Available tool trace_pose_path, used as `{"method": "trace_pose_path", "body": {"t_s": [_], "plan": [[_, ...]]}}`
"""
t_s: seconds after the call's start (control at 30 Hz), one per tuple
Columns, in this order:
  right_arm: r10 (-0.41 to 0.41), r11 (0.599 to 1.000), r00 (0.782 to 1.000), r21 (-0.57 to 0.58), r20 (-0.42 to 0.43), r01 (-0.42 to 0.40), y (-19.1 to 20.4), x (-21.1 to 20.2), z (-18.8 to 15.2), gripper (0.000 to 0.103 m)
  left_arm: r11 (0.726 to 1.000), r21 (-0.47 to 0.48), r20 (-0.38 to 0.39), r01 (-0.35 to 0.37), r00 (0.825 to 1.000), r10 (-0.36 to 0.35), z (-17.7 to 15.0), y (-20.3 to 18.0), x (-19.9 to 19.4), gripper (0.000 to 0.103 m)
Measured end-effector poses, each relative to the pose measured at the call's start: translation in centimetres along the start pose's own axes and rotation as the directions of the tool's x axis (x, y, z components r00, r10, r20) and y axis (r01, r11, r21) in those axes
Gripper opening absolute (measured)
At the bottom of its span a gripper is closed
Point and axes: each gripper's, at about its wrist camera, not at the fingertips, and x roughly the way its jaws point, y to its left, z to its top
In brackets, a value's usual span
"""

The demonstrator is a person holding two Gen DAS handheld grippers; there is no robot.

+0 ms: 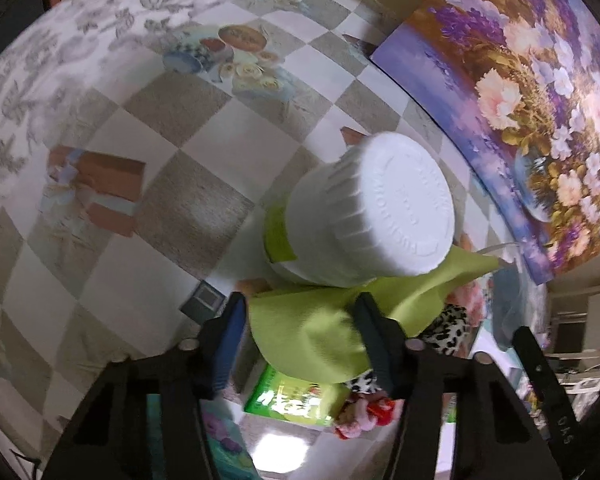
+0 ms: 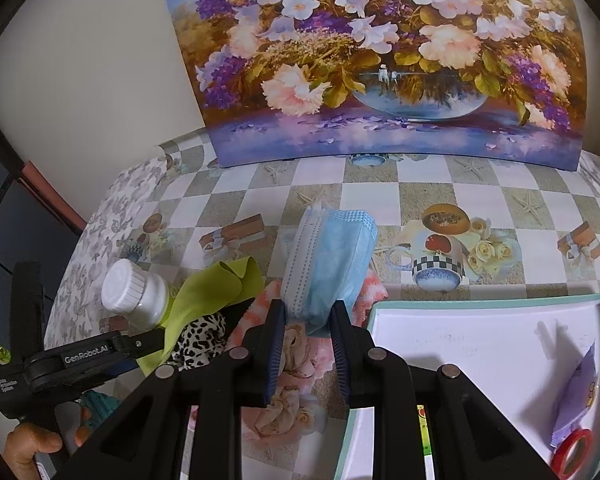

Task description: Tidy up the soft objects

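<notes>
The right tool [image 2: 306, 330] grips the pleated blue face mask [image 2: 328, 264]; the left tool [image 1: 300, 340], half open around the lime-green cloth [image 1: 324, 328], should pinch only fabric, clear of the white-capped bottle [image 1: 364, 208].

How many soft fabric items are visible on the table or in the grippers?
3. The blue face mask is held in the right gripper; the green cloth sits between the left gripper fingers; the leopard-print fabric lies beneath it. More may be hidden.
</notes>
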Motion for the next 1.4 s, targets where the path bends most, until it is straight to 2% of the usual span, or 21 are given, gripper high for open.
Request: {"method": "trace_pose_path", "body": {"t_s": [0.03,0.13,0.2,0.5,0.77,1.03,1.2,1.4], "plan": [[0.000,1.000,1.000,0.000,0.000,0.000,0.0,0.0,0.0,0.024,1.000,0.001,0.000,0.008,1.000,-0.008,0.0,-0.1,0.0,0.047],[-0.001,1.000,1.000,0.001,-0.001,0.001,0.0,0.0,0.0,0.024,0.999,0.007,0.000,0.036,0.999,-0.036,-0.1,-0.3,-0.1,0.029],[0.000,1.000,1.000,0.001,0.001,0.000,0.0,-0.1,0.0,0.024,0.998,0.004,-0.002,0.062,0.998,-0.062,-0.1,-0.5,-0.2,0.015],[-0.010,1.000,1.000,0.006,0.030,0.009,-0.2,-1.7,0.2,0.024,0.997,0.035,0.036,0.073,0.997,-0.074,-0.2,-1.3,-1.9,0.009],[-0.018,1.000,0.998,0.022,0.060,0.017,-0.9,-4.3,0.4,0.024,0.996,0.044,0.080,0.080,0.993,-0.083,-0.5,-1.6,-4.3,0.009],[-0.029,0.999,0.995,0.034,0.094,0.026,-1.5,-6.9,0.2,0.024,0.991,0.060,0.122,0.123,0.984,-0.130,-1.4,-2.3,-6.8,0.007],[-0.035,0.998,0.994,0.046,0.106,0.030,-2.2,-8.1,0.1,0.024,0.991,0.064,0.128,0.117,0.984,-0.125,-1.4,-2.4,-6.7,0.005],[-0.043,0.998,0.994,0.058,0.101,0.037,-2.9,-8.1,0.1,0.024,0.992,0.037,0.102,0.122,0.987,-0.125,-1.1,-1.9,-4.7,0.005]]}}
